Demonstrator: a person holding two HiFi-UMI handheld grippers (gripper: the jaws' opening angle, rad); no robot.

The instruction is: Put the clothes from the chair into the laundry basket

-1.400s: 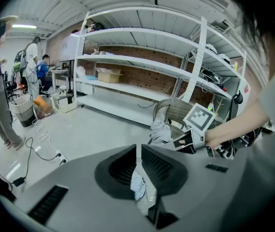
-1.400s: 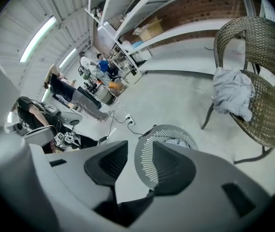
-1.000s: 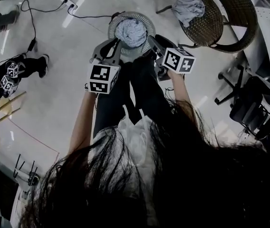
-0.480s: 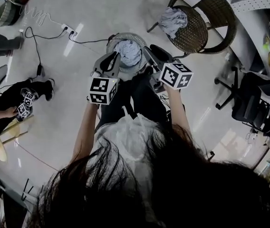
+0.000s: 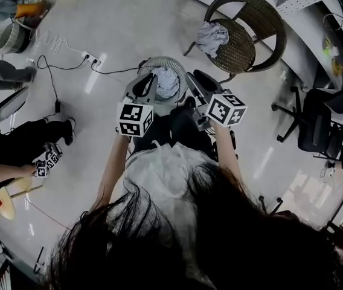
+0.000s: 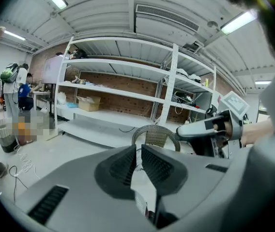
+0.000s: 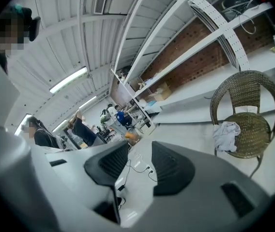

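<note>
A wicker chair stands at the upper right with a grey garment crumpled on its seat. The round laundry basket sits on the floor just in front of me, with blue-grey clothes inside. Above the basket's left rim, my left gripper has its jaws a narrow gap apart and holds nothing. My right gripper is open and empty by the basket's right rim. In the right gripper view the chair and its garment lie ahead to the right of the jaws. The left gripper also faces the chair.
A power strip with black cable lies on the floor left of the basket. A black office chair stands at the right. A person sits on the floor at the left with marker cubes. White shelving runs behind the wicker chair.
The head view has risen and pulled back, so the basket and chair look smaller. Both grippers stay side by side over the basket, lifted higher. Jaw gaps look unchanged.
</note>
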